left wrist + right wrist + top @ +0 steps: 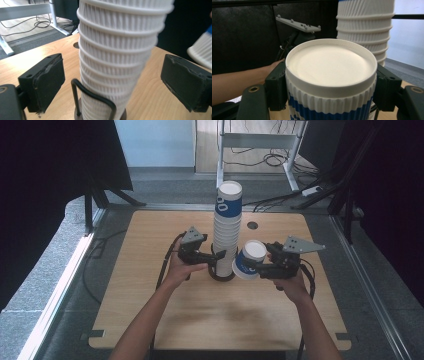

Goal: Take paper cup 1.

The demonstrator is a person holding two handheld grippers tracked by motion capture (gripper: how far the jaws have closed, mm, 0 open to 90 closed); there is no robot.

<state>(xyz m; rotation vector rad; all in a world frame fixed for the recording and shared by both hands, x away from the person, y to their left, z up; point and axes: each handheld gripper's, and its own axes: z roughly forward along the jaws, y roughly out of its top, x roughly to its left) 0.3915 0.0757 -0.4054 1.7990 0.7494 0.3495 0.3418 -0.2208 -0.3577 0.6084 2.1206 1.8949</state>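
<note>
On the light wooden table [150, 285], a tall stack of ribbed white paper cups [226, 235] stands upside down near the middle, its foot in a black wire holder [222, 270]. Topmost in the stack is a cup with a blue band bearing a white mark, perhaps two rounded letters, too small to read. Left of the stack, the left tool [212, 258] reaches toward its lower part; in the left gripper view the stack [117, 60] stands between the two black pads [47, 80], which are spread wide and clear of the ribs on both sides, holding nothing. Right of the stack, the right tool [252, 269] is clamped on a single blue-and-white cup [249, 260], tilted, bottom end facing up and toward the stack. In the right gripper view, both jaws press this cup's [331, 75] ribbed sides, just below its white base.
</note>
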